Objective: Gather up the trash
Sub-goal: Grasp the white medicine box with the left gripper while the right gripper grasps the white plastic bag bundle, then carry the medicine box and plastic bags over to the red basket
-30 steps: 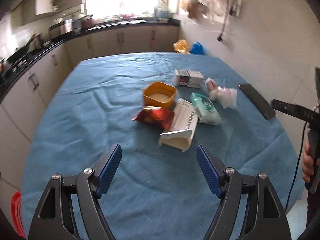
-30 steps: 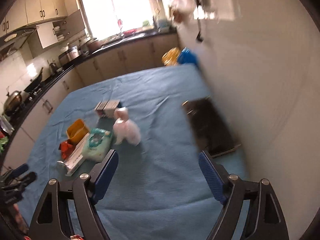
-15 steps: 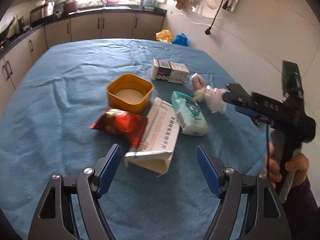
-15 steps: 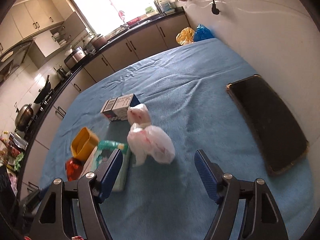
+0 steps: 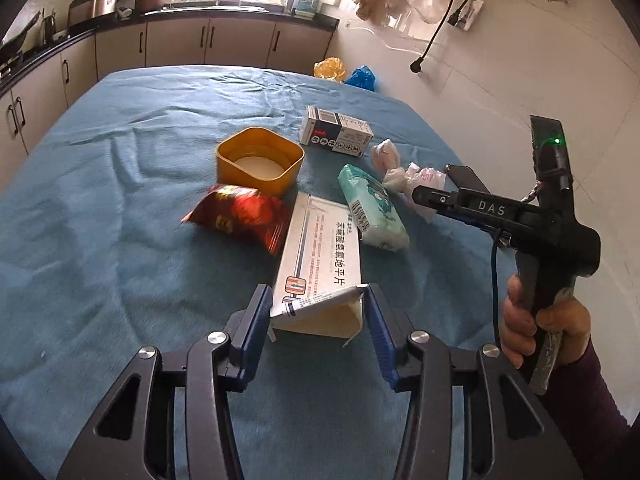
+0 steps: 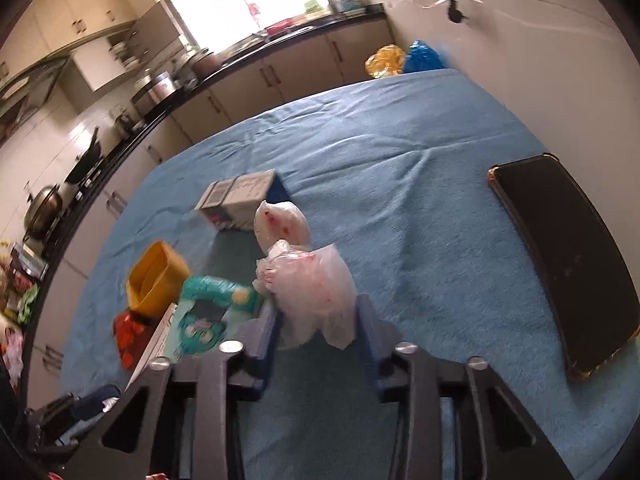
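Note:
On the blue tablecloth (image 5: 120, 240) lies a long white carton (image 5: 320, 248). My left gripper (image 5: 316, 298) has its jaws closing on the carton's open near end, and both pads touch its sides. A knotted clear plastic bag (image 6: 312, 284) with pink stains sits between the fingers of my right gripper (image 6: 317, 306). Those jaws are closing too and press on the bag. Around these lie a red snack bag (image 5: 240, 216), a yellow tub (image 5: 260, 160), a green tissue pack (image 5: 372, 208) and a small printed box (image 5: 336, 132).
A black phone (image 6: 560, 260) lies near the table's right edge by the white wall. Yellow (image 5: 330, 69) and blue (image 5: 362, 77) bags sit beyond the far edge. Kitchen cabinets (image 5: 180, 44) line the back. A hand (image 5: 540, 320) holds the right gripper's handle.
Both grippers came down and forward onto the items. The left jaws narrowed around the white carton's end, and the right jaws narrowed around the plastic bag.

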### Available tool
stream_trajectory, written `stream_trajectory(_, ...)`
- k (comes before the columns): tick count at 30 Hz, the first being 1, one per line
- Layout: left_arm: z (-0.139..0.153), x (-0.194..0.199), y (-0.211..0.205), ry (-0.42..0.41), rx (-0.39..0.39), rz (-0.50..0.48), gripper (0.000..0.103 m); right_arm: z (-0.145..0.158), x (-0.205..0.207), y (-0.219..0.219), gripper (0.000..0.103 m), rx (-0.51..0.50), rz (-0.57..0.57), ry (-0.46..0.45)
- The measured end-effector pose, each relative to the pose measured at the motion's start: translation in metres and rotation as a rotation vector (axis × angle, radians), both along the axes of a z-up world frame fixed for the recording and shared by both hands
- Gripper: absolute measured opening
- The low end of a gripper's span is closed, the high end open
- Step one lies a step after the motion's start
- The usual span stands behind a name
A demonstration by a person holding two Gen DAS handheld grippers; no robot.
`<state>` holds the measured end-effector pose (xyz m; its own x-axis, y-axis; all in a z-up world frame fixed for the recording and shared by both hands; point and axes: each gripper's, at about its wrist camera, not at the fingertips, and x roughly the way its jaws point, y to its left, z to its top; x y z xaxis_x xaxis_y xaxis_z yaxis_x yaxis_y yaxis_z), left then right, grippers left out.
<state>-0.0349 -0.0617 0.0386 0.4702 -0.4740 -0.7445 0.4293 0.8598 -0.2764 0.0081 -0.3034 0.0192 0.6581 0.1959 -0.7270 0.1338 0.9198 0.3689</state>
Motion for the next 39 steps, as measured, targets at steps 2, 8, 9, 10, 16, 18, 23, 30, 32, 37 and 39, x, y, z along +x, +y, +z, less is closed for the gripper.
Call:
stream_trajectory(2,0.004,-0.011,0.008,-0.01,0.009,0.002,0.046,0.001,-0.007,0.005,0.032,0.005,0.02,0.006)
stream_trajectory(8,0.005,-0.037,0.04,0.01,0.024,0.025,0.046,-0.002,-0.049,0.014,0.029,0.037,0.068,0.041)
stream_trajectory(9,0.005,-0.04,0.045,0.018,0.026,0.024,0.046,-0.003,-0.06,0.014,0.029,0.041,0.075,0.047)
stream_trajectory(10,0.004,-0.042,0.05,0.028,0.027,0.024,0.046,-0.004,-0.067,0.014,0.029,0.04,0.079,0.048)
stream_trajectory(16,0.008,-0.052,0.068,0.012,0.081,0.049,0.06,0.002,-0.101,0.007,0.074,0.017,0.087,0.022)
stream_trajectory(18,0.011,-0.053,0.07,-0.002,0.087,0.055,0.067,0.01,-0.106,0.003,0.076,-0.037,0.052,-0.01)
stream_trajectory(23,0.008,-0.042,0.047,-0.005,0.156,-0.012,0.075,0.018,-0.099,0.003,0.08,-0.066,0.049,-0.022)
stream_trajectory(30,-0.021,-0.019,0.01,0.015,0.333,-0.081,0.075,0.012,-0.074,0.029,0.08,-0.114,0.156,-0.023)
stream_trajectory(32,-0.025,-0.018,0.009,0.026,0.331,-0.077,0.075,0.012,-0.069,0.039,0.08,-0.134,0.179,-0.024)
stream_trajectory(37,-0.025,-0.021,0.014,0.01,0.304,-0.002,0.06,0.002,-0.056,0.06,0.08,-0.166,0.211,0.01)
stream_trajectory(39,-0.022,-0.022,0.02,0.015,0.284,0.035,0.053,-0.004,-0.053,0.064,0.073,-0.152,0.211,0.021)
